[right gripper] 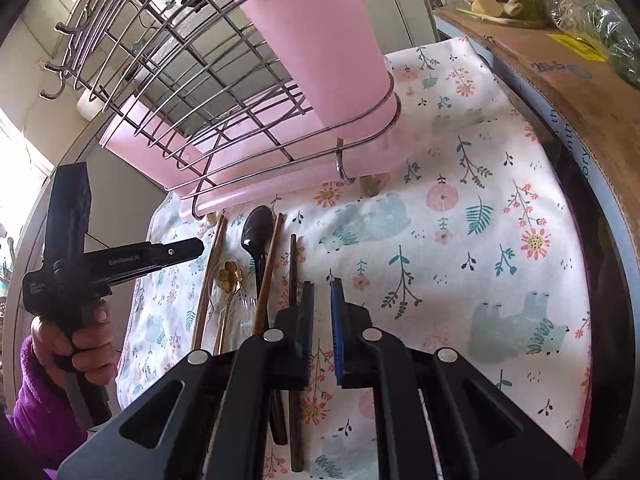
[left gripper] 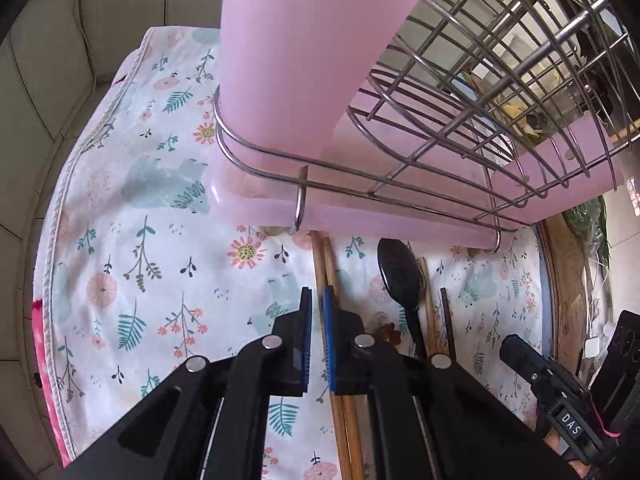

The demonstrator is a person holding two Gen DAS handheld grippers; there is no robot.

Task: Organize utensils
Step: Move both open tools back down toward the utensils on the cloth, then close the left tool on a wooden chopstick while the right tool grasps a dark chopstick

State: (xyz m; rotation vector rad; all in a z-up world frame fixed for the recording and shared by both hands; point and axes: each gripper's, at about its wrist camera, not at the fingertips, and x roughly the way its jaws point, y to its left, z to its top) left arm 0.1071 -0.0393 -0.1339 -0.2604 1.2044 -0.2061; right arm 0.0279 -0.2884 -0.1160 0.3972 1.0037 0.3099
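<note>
Several utensils lie side by side on the floral cloth (right gripper: 460,208): a black spoon (right gripper: 256,232), a gold flower-handled spoon (right gripper: 230,276), wooden chopsticks (right gripper: 272,264) and a dark chopstick (right gripper: 293,280). Behind them stands a pink cup (right gripper: 320,48) in a wire rack (right gripper: 180,60). My left gripper (left gripper: 318,320) points down at the cloth with its jaws almost together and only cloth in the slit. A wooden chopstick pair (left gripper: 324,260) runs under its right finger. My right gripper (right gripper: 322,308) is shut on nothing, just right of the dark chopstick. A hand (right gripper: 88,340) holds the left gripper.
The rack sits on a pink drip tray (left gripper: 360,216) at the cloth's far side. A cardboard box (right gripper: 560,60) with bagged greens borders the cloth on the right. A pale cushioned surface (left gripper: 60,80) lies beyond the cloth's left edge. Bare cloth spreads right of the utensils.
</note>
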